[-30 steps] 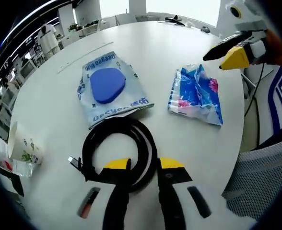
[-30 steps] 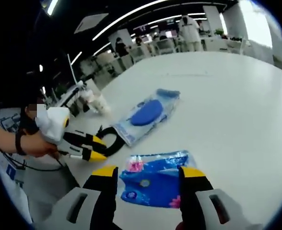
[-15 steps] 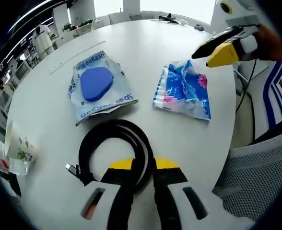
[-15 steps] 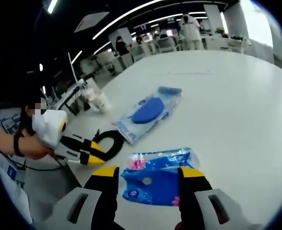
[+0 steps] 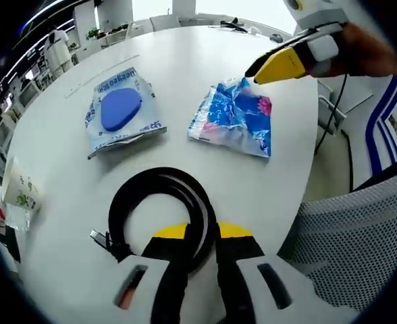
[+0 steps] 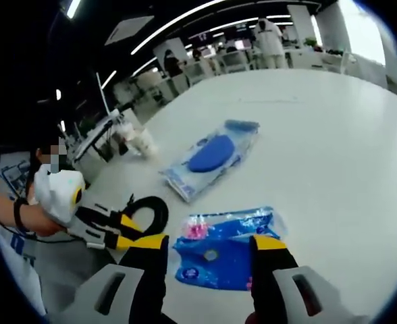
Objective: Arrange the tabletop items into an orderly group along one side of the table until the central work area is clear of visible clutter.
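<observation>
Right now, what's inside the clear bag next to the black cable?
A blue oval pad shows through the clear bag. Printed lettering covers the bag's edges; anything beneath the pad is hidden.

Cable [image 5: 161, 209] near, two packets [image 5: 232, 118] beyond

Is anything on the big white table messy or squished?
Yes. The blue and pink plastic packet is crumpled and wrinkly, not flat. The clear packet with a blue oval pad lies crooked beside it, one edge curling up. The black coiled cable is tidy, and nothing has spilled on the round white table.
</observation>
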